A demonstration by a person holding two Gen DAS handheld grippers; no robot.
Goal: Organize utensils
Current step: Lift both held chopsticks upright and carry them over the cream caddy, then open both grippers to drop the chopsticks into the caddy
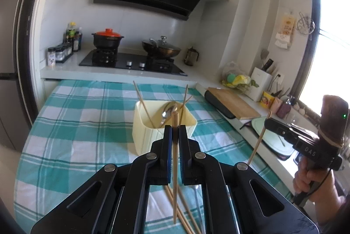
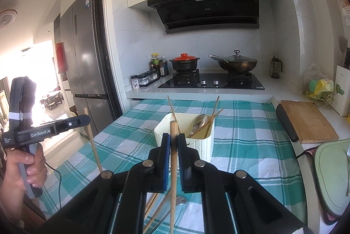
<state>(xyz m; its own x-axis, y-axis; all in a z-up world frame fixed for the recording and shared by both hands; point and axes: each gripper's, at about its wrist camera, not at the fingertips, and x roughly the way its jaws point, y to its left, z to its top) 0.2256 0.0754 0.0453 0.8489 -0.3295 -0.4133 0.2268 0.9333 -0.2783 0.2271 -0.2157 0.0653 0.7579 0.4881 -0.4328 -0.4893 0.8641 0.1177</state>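
My left gripper (image 1: 175,128) is shut on a wooden chopstick (image 1: 175,170), held upright above the checked cloth. My right gripper (image 2: 174,137) is likewise shut on another upright chopstick (image 2: 173,181). Just beyond both stands a cream utensil holder (image 1: 145,132) (image 2: 202,147), which contains a metal spoon (image 1: 168,113) (image 2: 200,121) and a few leaning chopsticks. Each gripper shows in the other's view, hand-held off to the side: the right gripper (image 1: 266,122) and the left gripper (image 2: 87,119). Loose chopsticks (image 1: 186,210) (image 2: 154,205) lie on the cloth beneath the jaws.
The teal checked cloth (image 1: 76,124) covers the table. Behind it a hob (image 2: 210,82) carries a red-lidded pot (image 2: 184,62) and a wok (image 2: 237,62). A wooden cutting board (image 2: 308,122) and a green tray (image 2: 330,177) lie to the right, and a fridge (image 2: 87,48) stands to the left.
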